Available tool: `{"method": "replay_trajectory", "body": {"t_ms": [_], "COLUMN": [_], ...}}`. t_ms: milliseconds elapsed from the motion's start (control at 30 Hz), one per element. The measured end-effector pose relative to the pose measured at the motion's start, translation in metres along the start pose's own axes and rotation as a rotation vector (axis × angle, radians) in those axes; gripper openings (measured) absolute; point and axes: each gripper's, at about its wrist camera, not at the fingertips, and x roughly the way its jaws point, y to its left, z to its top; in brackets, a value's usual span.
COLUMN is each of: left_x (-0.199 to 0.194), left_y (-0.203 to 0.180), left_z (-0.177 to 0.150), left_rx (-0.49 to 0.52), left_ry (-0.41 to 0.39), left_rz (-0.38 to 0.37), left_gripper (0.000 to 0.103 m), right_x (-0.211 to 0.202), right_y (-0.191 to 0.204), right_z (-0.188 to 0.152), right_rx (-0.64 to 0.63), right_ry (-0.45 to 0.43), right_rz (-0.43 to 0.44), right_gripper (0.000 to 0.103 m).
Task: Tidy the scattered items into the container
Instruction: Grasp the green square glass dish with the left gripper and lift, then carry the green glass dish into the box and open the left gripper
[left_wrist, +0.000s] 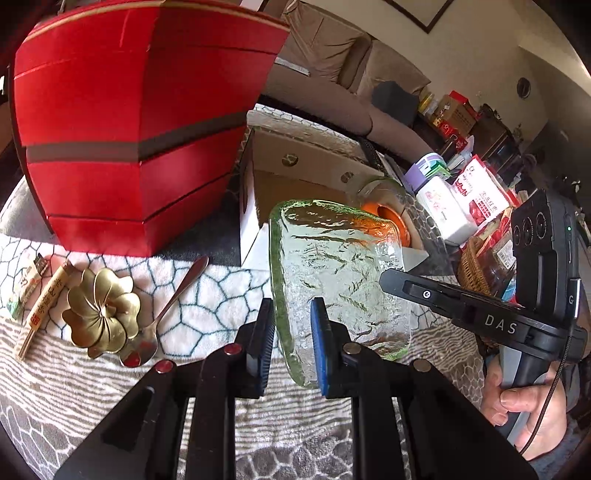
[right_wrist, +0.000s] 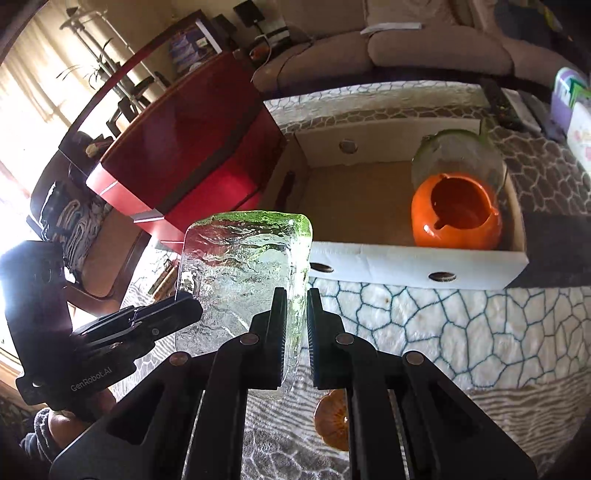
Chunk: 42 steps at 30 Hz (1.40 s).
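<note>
Left gripper (left_wrist: 292, 345) is clamped on the near left edge of the textured glass dish (left_wrist: 340, 273), jaws nearly together with the green-tinted rim pinched between the pads. Right gripper (right_wrist: 296, 341) has the opposite edge, jaws just as narrow, glass wall squeezed between them. The dish hangs between the two, tilted, clear of the patterned blanket on the tabletop (right_wrist: 424, 325).

Out beyond it, the cardboard box (right_wrist: 406, 254) sits open at the far side, and inside, at its right end, there's an orange ceramic ashtray (right_wrist: 456, 210) with a glass jar (right_wrist: 458, 153) just behind it. Left of the box stands the big red gift box (left_wrist: 122, 129).

On the blanket to the near left lie a brass flower-shaped dish (left_wrist: 101, 312), a metal spoon (left_wrist: 162, 321) just beside it with its bowl toward us, and paper-wrapped chopsticks (left_wrist: 40, 306) further left. In the right wrist view an orange flower-shaped piece (right_wrist: 332, 419) shows on the blanket beneath the right gripper, partly hidden. A hand (left_wrist: 524, 406) grips the right handle at the right edge.
</note>
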Motion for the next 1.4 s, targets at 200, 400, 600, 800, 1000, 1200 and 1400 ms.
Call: {"method": "replay_trajectory", "body": {"t_ms": [200, 400, 600, 800, 1000, 1200, 1400], "left_x": [0.022, 0.061, 0.098, 0.123, 0.135, 0.145, 0.154], "left_y": [-0.011, -0.015, -0.018, -0.016, -0.017, -0.029, -0.030], "left_z": [0.054, 0.097, 0.111, 0.105, 0.098, 0.095, 0.102], "left_rx": [0.026, 0.064, 0.119, 0.156, 0.207, 0.317, 0.322], "left_ry": [-0.032, -0.018, 0.014, 0.058, 0.096, 0.121, 0.135], "left_rz": [0.027, 0.065, 0.109, 0.160, 0.240, 0.356, 0.400], "left_gripper": [0.019, 0.019, 0.019, 0.019, 0.019, 0.019, 0.019], "right_x": [0.014, 0.046, 0.074, 0.097, 0.126, 0.140, 0.148], "right_y": [-0.022, -0.057, -0.078, -0.078, -0.072, -0.067, -0.063], "right_z": [0.057, 0.089, 0.110, 0.114, 0.112, 0.115, 0.117], "right_rx": [0.009, 0.038, 0.020, -0.015, -0.043, -0.087, -0.107], "right_ry": [-0.016, 0.004, 0.044, 0.116, 0.206, 0.273, 0.301], "right_rz": [0.011, 0.020, -0.036, -0.085, -0.157, -0.244, -0.309], "right_gripper": [0.011, 0.011, 0.011, 0.011, 0.013, 0.012, 0.008]}}
